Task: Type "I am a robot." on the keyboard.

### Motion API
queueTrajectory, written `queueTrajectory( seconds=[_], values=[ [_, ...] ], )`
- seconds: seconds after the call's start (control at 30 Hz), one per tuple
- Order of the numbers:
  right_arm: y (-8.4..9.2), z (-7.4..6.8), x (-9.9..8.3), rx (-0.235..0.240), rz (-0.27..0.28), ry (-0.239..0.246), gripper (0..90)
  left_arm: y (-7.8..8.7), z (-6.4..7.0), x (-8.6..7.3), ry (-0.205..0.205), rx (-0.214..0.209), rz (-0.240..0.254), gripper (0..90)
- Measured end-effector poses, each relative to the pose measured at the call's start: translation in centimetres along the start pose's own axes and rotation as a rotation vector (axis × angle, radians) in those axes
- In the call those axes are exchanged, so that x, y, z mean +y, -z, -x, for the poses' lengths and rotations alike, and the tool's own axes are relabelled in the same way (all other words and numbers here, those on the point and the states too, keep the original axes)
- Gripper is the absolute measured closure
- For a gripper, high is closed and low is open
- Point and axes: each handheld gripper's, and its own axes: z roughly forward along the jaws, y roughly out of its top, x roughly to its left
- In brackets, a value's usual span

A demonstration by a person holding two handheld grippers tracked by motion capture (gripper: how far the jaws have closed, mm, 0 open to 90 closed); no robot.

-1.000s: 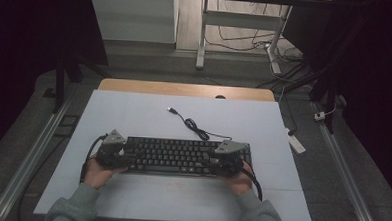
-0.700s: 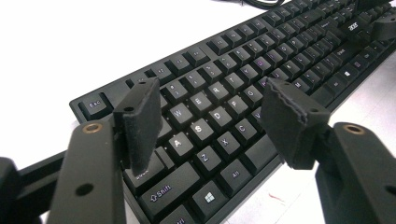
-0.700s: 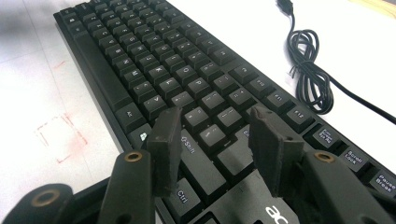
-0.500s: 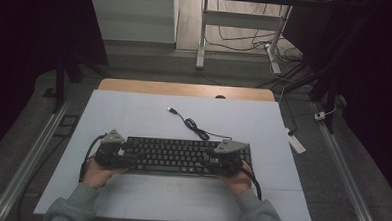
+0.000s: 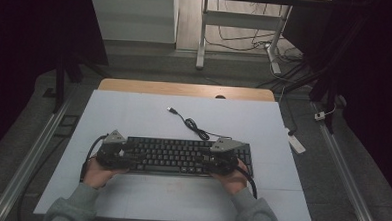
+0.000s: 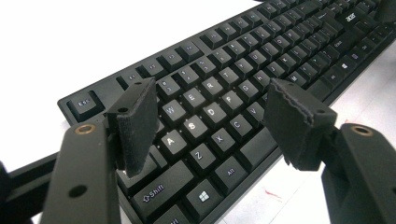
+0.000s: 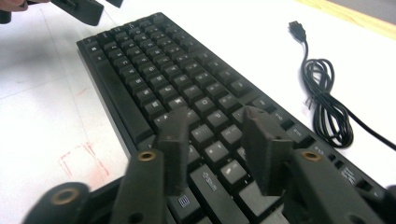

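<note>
Black keyboard (image 5: 182,156) lying flat on white table (image 5: 133,118), left gripper (image 6: 210,116) over its left end, jaws just opened wide, pads clear of keys, right gripper (image 7: 212,140) over its right end, jaws just narrowing, gripping nothing, coiled cable (image 7: 327,100) just beyond.

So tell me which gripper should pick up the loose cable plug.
Right. The right gripper hovers over the keyboard end nearest the coiled cable and its plug; the left gripper is at the far end.

The left gripper (image 6: 208,116) fingers have just been opening, the right gripper (image 7: 217,149) fingers closing.
</note>
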Motion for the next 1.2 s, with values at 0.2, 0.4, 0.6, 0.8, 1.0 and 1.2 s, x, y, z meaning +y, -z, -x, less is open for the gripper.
queueTrajectory(
  seconds=[0.2,0.4,0.6,0.8,1.0,1.2],
  values=[
    [-0.6,-0.6,0.7,0.040,-0.008,0.023,86.4,0.0,0.0,0.0,-0.001,0.000,-0.002,34.8],
    [-1.4,-1.3,1.4,0.078,-0.028,0.035,90.0,0.0,0.0,0.0,-0.002,0.001,-0.003,34.7],
    [-2.5,-1.8,2.0,0.094,-0.042,0.046,90.0,-0.1,0.1,0.0,-0.006,0.004,-0.006,34.7],
    [-3.8,-2.0,2.2,0.096,-0.072,0.038,90.0,-0.1,0.1,0.0,-0.010,0.004,-0.010,34.7],
    [-4.9,-2.3,2.4,0.103,-0.106,0.039,90.0,-0.2,0.2,0.0,-0.010,0.006,-0.014,34.7],
    [-6.4,-3.0,2.3,0.121,-0.149,0.054,90.0,-0.3,0.1,0.0,-0.009,0.008,-0.019,34.6]
  ],
)
